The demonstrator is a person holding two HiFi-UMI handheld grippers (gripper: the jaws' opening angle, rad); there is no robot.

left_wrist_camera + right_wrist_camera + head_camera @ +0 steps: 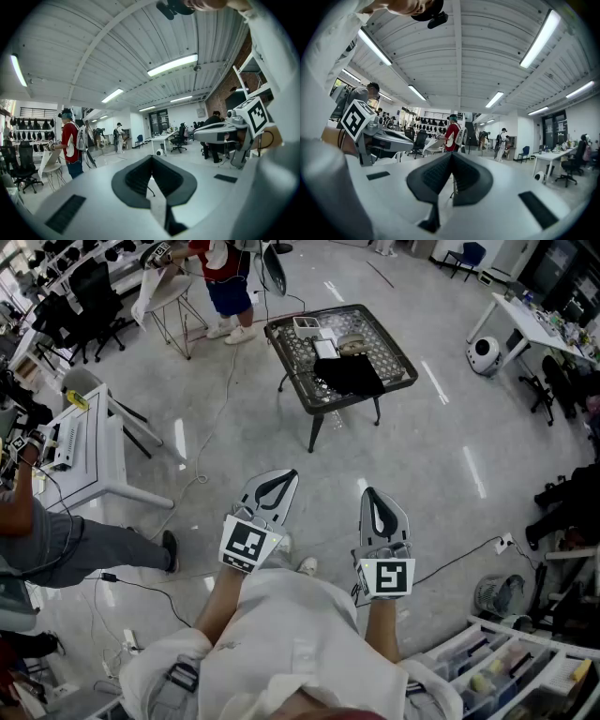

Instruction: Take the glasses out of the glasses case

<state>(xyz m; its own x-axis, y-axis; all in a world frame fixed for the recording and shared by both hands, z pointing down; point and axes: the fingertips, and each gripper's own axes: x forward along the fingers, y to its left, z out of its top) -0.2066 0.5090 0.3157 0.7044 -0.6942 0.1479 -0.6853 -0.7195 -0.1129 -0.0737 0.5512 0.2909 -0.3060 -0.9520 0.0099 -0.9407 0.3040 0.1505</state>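
A small dark mesh-top table (399, 348) stands a few steps ahead on the floor. On it lie a black cloth (349, 377), a white box (325, 348) and a brownish object (354, 342) that may be the glasses case; no glasses can be made out. My left gripper (286, 475) and right gripper (368, 493) are held side by side at waist height, far short of the table. Both are shut and empty. In the left gripper view the left gripper (151, 158) has its jaws closed at the tips, as does the right gripper (452, 154) in its own view.
A white desk (89, 442) and a seated person's leg (112, 545) are at the left. Cables (202, 460) run over the floor. A person (225, 282) stands beyond the table by a stool. A white round device (485, 354) and shelving bins (487, 667) are at the right.
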